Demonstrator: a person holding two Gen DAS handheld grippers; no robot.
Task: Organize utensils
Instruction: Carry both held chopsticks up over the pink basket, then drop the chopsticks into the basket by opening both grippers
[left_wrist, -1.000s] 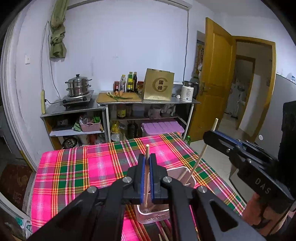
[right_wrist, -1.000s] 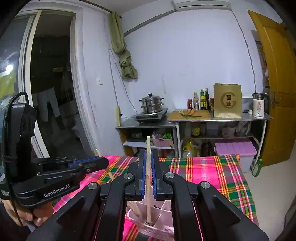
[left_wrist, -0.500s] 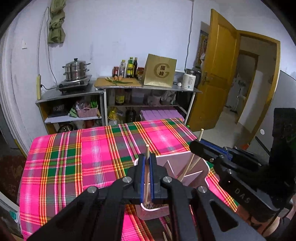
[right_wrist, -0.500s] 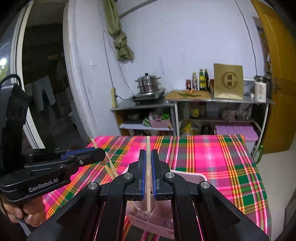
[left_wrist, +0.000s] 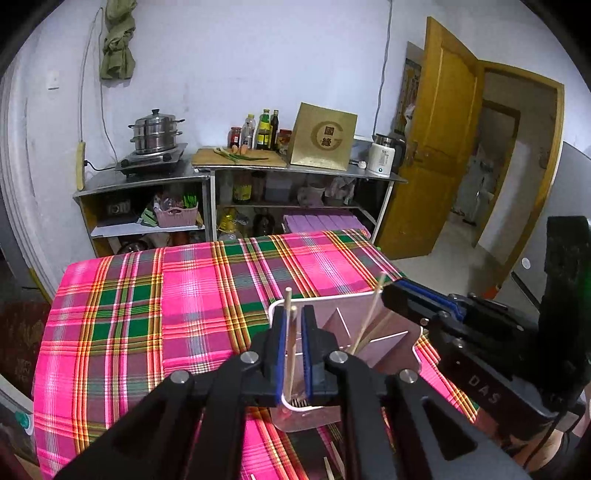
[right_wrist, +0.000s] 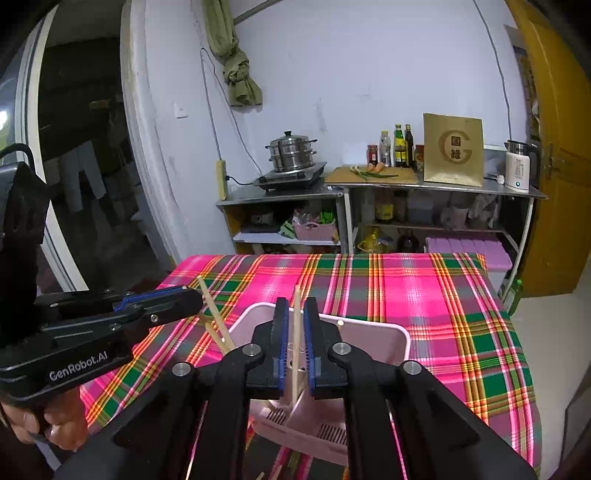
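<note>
Well on the way, by the look of it. Pink holder (left_wrist: 384, 343) standing near the front edge of the bench (left_wrist: 122, 325) with its bright checked cloth. Inside the holder already: a few leaning chopsticks (right_wrist: 218, 325). More sticks (left_wrist: 332, 465) lying loose on the cloth just in front of the holder, so still some to pick up.

Left claw (left_wrist: 293, 354) right over the holder's near-left pocket, opening now, with a chopstick (left_wrist: 288, 343) standing between the blue pads and its low end down in the pocket. Looks let go, or almost.

Right claw (right_wrist: 295, 350) over the holder too, also opening, with another chopstick (right_wrist: 296, 339) upright between its pads and its tip down inside.

Behind the holder, on the far shelf: a gold box (left_wrist: 324, 136) with a big "G" on it.

On the side of the left claw: "GenRobot.AI". On the side of the right claw: "DAS".
</note>
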